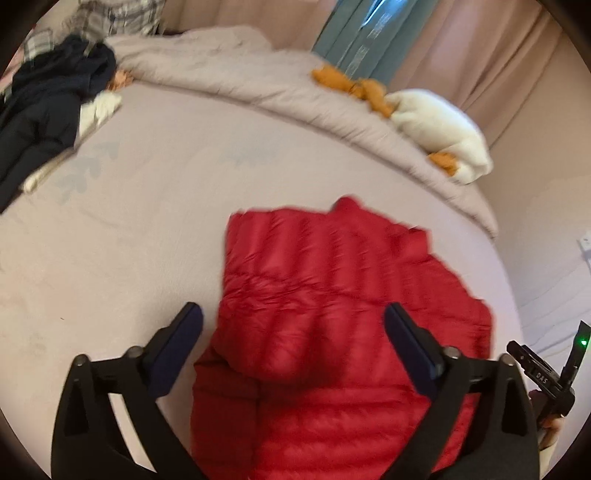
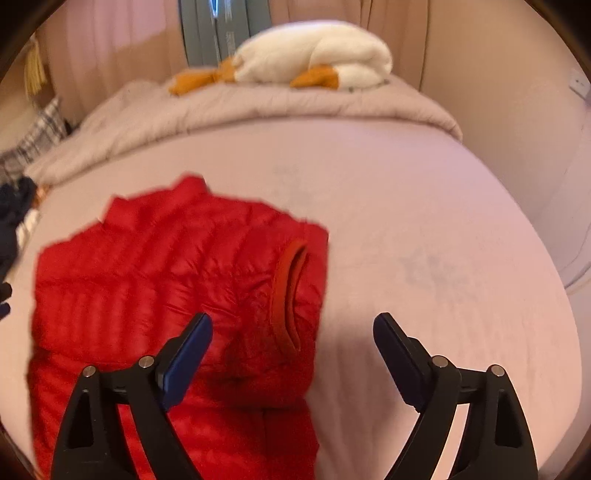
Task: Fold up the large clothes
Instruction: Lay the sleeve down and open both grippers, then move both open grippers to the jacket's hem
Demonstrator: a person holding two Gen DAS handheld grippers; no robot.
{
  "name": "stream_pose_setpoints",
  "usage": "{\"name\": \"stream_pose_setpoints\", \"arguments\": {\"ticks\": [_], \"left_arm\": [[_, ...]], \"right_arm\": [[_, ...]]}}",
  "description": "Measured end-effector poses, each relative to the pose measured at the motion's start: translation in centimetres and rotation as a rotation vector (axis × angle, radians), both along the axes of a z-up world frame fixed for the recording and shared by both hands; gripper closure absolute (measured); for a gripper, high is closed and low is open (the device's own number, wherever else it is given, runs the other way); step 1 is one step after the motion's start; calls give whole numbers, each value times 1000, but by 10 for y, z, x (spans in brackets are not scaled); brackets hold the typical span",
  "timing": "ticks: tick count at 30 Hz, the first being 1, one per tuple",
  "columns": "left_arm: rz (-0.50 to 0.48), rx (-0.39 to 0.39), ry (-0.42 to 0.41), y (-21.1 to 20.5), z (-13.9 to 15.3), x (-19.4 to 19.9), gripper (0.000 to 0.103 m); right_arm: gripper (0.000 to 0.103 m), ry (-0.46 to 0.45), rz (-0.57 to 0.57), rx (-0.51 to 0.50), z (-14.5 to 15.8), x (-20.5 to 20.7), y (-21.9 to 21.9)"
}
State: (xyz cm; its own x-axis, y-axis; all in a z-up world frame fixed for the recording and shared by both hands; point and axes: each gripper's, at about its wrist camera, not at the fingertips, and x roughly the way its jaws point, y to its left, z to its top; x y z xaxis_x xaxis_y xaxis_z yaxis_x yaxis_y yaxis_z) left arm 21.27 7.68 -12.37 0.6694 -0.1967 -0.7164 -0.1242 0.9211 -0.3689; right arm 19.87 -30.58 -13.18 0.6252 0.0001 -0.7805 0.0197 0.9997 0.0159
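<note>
A red quilted down jacket (image 1: 332, 314) lies partly folded on the pink bed sheet (image 1: 147, 221). In the right wrist view the jacket (image 2: 155, 280) shows an orange-lined sleeve cuff (image 2: 291, 295) on its right side. My left gripper (image 1: 293, 317) is open and empty, hovering above the jacket's near part. My right gripper (image 2: 291, 328) is open and empty above the jacket's right edge, its left finger over the fabric and its right finger over bare sheet (image 2: 424, 221). The right gripper's tool shows at the left wrist view's right edge (image 1: 546, 373).
A rolled pinkish duvet (image 1: 258, 85) runs along the far side. A white and orange plush toy (image 1: 436, 118) lies on it, also in the right wrist view (image 2: 314, 59). Dark navy clothes (image 1: 48, 107) and a plaid pillow (image 1: 118, 18) lie at the far left. Curtains hang behind.
</note>
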Motion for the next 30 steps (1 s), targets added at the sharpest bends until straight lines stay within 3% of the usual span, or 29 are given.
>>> {"name": "stream_pose_setpoints", "arguments": {"ticks": [9, 16, 21, 30], "left_arm": [[-14, 20, -198, -3, 80, -77, 0], [-7, -25, -282, 5, 107, -134, 0], [-9, 2, -269, 2, 98, -166, 0], [-2, -2, -109, -1, 25, -198, 0]], "right_arm": [[3, -269, 42, 20, 91, -74, -1], [1, -423, 74, 29, 130, -137, 5], [1, -454, 87, 12, 126, -164, 14], [1, -395, 121, 34, 89, -198, 29]]}}
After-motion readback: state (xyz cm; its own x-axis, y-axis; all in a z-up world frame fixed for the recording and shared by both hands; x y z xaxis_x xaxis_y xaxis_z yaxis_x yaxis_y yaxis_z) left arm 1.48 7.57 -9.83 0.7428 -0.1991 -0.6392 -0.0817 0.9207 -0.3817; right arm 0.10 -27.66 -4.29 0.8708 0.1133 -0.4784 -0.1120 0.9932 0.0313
